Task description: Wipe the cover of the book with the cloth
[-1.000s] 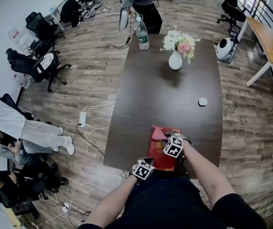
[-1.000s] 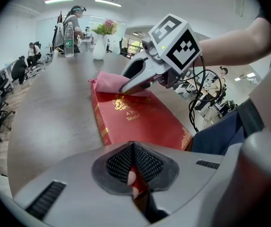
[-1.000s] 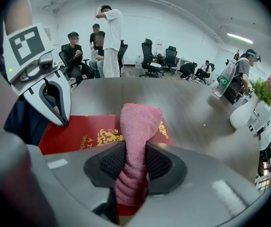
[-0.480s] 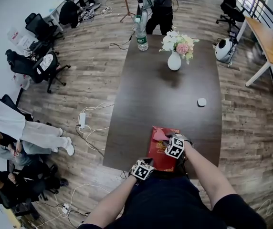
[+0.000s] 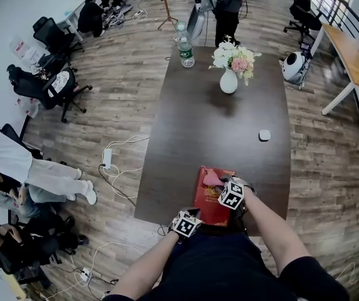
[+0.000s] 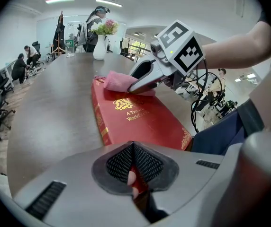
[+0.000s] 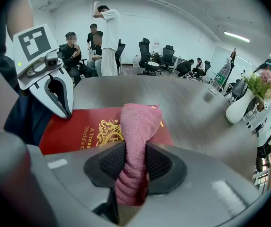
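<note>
A person at the near end of a long dark-brown surface (image 5: 223, 124) works with a handheld gripper in each hand on a red hardcover book with gold lettering (image 5: 212, 199), which lies flat at the near edge. The left gripper (image 6: 134, 170) has its jaws clenched on the book's near edge, a sliver of red cover pinched between the black ribbed pads (image 6: 119, 163). The right gripper (image 7: 133, 167) grasps a pink terry cloth (image 7: 138, 126), bunched between its jaws and trailing forward onto the cover. The cloth's loose end rests on the far part of the book, beside the gold emblem (image 7: 108, 129). In the left gripper view the right gripper slopes down from the right, its tips touching the cloth at the far end of the cover. Farther along the surface stand a white vase of pale and pink flowers (image 5: 229, 77) and, near the far left corner, a clear plastic bottle with a green label (image 5: 186, 50). A small white round object (image 5: 264, 135) lies well apart from the book, towards the right edge. Around the surface is a wood-plank floor (image 5: 123, 105), with black office chairs (image 5: 63, 83) and several seated people (image 5: 48, 175) at the left, and one standing person (image 5: 226, 5) beyond the far end.
</note>
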`<state>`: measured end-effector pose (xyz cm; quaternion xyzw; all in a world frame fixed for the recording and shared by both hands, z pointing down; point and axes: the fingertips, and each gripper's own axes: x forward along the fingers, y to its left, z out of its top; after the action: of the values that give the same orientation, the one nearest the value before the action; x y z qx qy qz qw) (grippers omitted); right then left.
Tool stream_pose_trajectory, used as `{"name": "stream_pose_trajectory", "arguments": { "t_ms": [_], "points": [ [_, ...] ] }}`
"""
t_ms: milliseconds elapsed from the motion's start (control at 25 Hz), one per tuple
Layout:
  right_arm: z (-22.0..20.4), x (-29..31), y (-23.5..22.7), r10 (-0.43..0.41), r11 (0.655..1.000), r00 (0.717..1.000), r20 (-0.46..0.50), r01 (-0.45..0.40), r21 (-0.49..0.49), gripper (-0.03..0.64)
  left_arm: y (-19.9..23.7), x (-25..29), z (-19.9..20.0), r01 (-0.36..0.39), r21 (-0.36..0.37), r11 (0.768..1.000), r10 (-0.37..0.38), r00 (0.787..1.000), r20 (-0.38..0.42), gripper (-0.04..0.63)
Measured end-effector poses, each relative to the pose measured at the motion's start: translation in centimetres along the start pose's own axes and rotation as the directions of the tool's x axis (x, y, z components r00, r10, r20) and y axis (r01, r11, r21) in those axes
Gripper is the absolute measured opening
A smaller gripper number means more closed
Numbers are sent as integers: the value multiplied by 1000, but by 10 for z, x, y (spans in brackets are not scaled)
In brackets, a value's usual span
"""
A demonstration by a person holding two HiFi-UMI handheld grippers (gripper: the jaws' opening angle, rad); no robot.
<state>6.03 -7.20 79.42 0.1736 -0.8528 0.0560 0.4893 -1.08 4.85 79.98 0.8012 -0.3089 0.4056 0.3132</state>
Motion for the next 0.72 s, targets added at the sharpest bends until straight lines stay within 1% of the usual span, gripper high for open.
{"name": "stream_pose_trajectory", "arguments": {
  "t_ms": [520,720],
  "points": [
    [-13,-9,-3,-16,1000,1000,0,16,20,118,-1,-7,-2,-11,-19,1000,11,1000,-28,-5],
    [-17,-12,-5,-24,999,1000,-5,24,22,118,1,-1,-5,-9,-18,1000,9,1000,-17,-5]
  ]
}}
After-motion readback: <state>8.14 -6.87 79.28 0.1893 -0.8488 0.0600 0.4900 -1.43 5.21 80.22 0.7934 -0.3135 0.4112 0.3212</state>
